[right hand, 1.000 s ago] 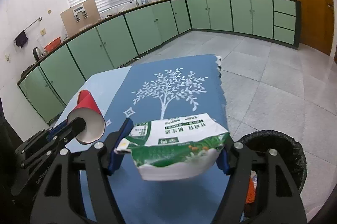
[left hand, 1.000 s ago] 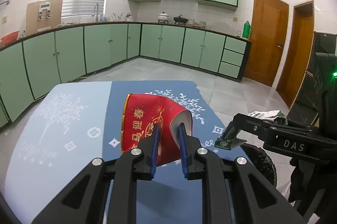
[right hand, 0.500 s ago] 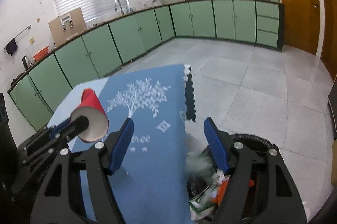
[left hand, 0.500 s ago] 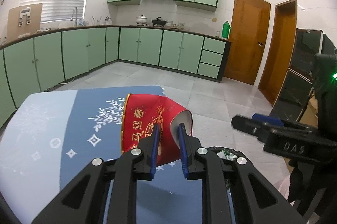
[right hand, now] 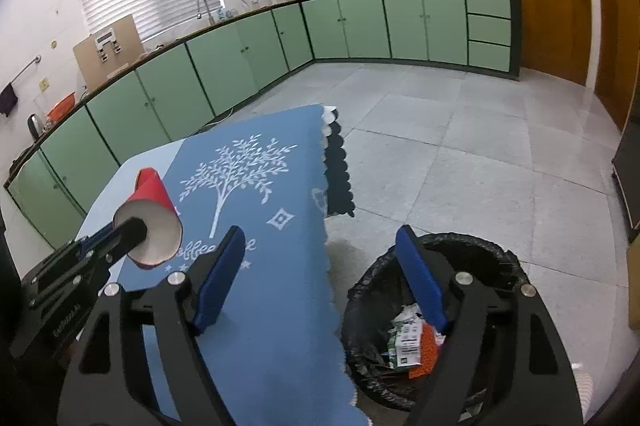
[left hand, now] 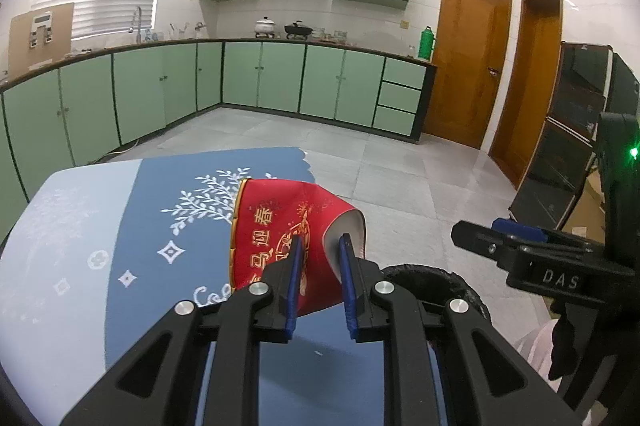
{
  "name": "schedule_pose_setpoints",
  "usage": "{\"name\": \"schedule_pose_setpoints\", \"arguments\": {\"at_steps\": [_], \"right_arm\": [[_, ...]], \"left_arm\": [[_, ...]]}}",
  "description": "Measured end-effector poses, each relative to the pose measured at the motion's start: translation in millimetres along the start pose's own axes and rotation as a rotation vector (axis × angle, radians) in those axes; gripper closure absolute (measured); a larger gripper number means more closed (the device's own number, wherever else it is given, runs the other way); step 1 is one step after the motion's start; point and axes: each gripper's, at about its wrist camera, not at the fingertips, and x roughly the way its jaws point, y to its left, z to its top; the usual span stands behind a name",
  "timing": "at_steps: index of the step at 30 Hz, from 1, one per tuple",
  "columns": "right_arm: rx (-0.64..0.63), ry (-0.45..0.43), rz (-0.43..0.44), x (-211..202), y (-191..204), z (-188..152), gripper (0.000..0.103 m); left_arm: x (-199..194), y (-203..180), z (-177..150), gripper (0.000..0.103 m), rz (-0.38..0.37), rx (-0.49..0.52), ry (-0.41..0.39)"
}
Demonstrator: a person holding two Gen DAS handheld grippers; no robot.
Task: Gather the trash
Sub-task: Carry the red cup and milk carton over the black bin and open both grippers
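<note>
Green-cabinet kitchen, black-lined bin (right hand: 500,266) holding cartons (right hand: 406,340), right claw (right hand: 320,276) just spread empty, left claw (left hand: 320,258) clamped on red cup (left hand: 288,226)

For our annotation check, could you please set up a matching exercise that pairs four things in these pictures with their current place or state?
Things:
1. red paper cup
2. green and white carton
3. right gripper
4. blue tree-print tablecloth

Places or states:
A. covers the table
B. open, nothing between its jaws
C. clamped by its rim in the left gripper
D. inside the black-lined trash bin

Pairs: 1-C, 2-D, 3-B, 4-A
</note>
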Motion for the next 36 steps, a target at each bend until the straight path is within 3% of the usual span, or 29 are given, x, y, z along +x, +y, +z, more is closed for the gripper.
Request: {"name": "schedule_pose_setpoints", "arguments": {"at_steps": [6,20,21,23,28,33,36], "right_arm": [[0.018,-0.028,-0.051,-14.2,-21.4,2.5,0.024],[0.129,-0.078,-0.216,-45.1,-114.7,-2.7,0.024],[0.134,-0.081,-0.221,-45.9,-117.5,-2.8,0.024],[0.148,-0.088,-0.237,-48.2,-125.7,-4.2,0.023],[0.174,-0.099,-0.252,-50.6,-137.2,-7.7,0.02],[0.167,-0.094,-0.251,-48.8,-129.6,-8.0,0.007],[0.161,-0.079,-0.244,-49.3,-123.0,-8.9,0.005]], "left_arm": [[14.1,-22.8,2.4,0.085,-0.058,0.032,0.013],[65.5,-112.0,6.1,0.082,-0.255,0.117,0.055],[68.5,-118.1,6.4,0.078,-0.27,0.122,0.059],[71.1,-122.6,7.1,0.053,-0.27,0.128,0.06],[72.9,-122.7,5.6,0.05,-0.258,0.133,0.07],[63.2,-105.6,11.6,0.03,-0.22,0.11,0.065],[52.1,-94.2,15.9,0.016,-0.207,0.09,0.056]]}}
